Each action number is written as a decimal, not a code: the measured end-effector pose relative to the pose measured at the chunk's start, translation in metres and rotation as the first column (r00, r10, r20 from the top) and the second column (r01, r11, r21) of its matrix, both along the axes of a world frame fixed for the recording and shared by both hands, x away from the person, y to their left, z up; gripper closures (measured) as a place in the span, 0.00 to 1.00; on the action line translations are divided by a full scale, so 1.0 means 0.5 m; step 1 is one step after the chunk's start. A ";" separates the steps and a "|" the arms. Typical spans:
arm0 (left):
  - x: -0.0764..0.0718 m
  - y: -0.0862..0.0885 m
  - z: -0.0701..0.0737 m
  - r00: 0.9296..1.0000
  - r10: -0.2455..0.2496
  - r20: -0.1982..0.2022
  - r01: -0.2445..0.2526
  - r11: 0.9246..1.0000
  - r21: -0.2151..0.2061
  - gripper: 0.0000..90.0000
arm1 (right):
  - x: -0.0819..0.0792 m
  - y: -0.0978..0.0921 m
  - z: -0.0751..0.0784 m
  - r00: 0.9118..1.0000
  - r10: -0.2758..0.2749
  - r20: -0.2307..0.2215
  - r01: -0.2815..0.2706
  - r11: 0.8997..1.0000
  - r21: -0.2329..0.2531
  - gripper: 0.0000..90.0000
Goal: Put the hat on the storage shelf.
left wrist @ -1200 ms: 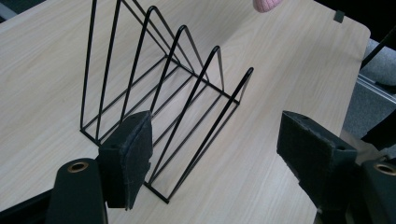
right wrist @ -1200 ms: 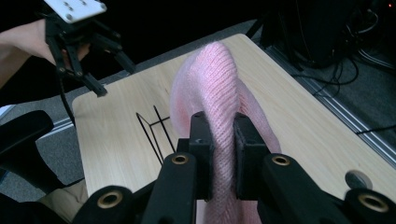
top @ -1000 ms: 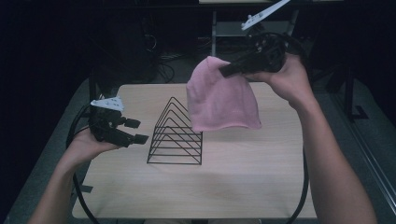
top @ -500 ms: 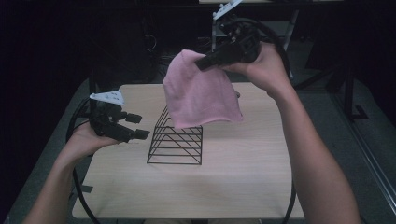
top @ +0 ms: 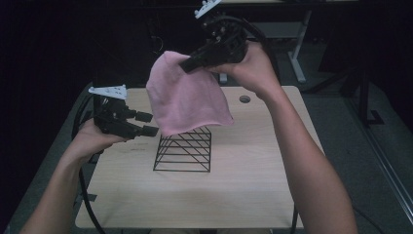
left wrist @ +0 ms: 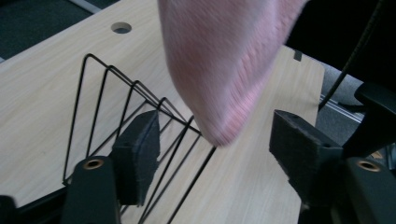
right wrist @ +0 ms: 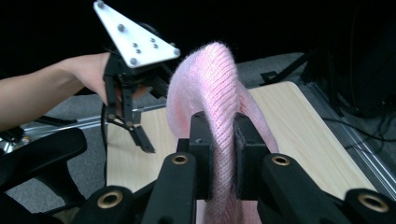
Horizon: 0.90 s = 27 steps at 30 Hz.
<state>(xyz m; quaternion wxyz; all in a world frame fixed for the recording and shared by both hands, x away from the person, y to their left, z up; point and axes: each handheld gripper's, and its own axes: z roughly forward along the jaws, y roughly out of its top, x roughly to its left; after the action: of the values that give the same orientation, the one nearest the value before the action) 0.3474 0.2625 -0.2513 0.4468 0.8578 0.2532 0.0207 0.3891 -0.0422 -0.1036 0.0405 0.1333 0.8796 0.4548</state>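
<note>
A pink knitted cloth (top: pixel 187 97) hangs in the air over the black wire rack (top: pixel 184 151), held at its top by my right gripper (top: pixel 187 66), which is shut on it. In the right gripper view the jaws pinch a fold of the pink cloth (right wrist: pixel 219 121). My left gripper (top: pixel 148 123) is open, just left of the cloth's lower corner. In the left gripper view the cloth's hanging corner (left wrist: pixel 224 70) dangles between and above the open pads (left wrist: pixel 137 154), with the wire rack (left wrist: pixel 135 126) behind them.
The wooden table (top: pixel 243 195) has a round cable hole (top: pixel 245 99) at its back right. Cables trail from both grippers. A dark floor and a desk leg (top: pixel 297 63) lie beyond the table.
My right gripper has carried the pink cloth leftward and higher, so it now hangs over the rack and near the left gripper. The left gripper has shifted slightly toward the rack.
</note>
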 end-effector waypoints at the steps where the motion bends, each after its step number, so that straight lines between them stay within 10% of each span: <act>1: 0.002 0.002 0.000 1.000 0.007 0.000 -0.007 1.000 0.003 0.39 | 0.001 0.005 0.000 1.000 0.010 0.008 -0.010 1.000 -0.002 0.89; 12: 0.010 0.054 -0.017 0.999 -0.013 -0.042 0.012 0.999 -0.043 0.91 | 0.007 0.063 -0.011 0.999 0.049 0.000 -0.049 0.999 0.011 0.89; 27: 0.030 0.030 -0.052 0.999 0.027 -0.034 -0.025 0.998 0.061 0.92 | 0.054 0.041 -0.092 0.998 -0.003 -0.060 0.003 1.000 0.005 0.89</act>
<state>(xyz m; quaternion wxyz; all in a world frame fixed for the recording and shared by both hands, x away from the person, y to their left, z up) 0.3625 0.2775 -0.2774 0.4157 0.8679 0.2714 0.0192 0.4159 -0.0219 -0.1498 0.0144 0.1483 0.8790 0.4529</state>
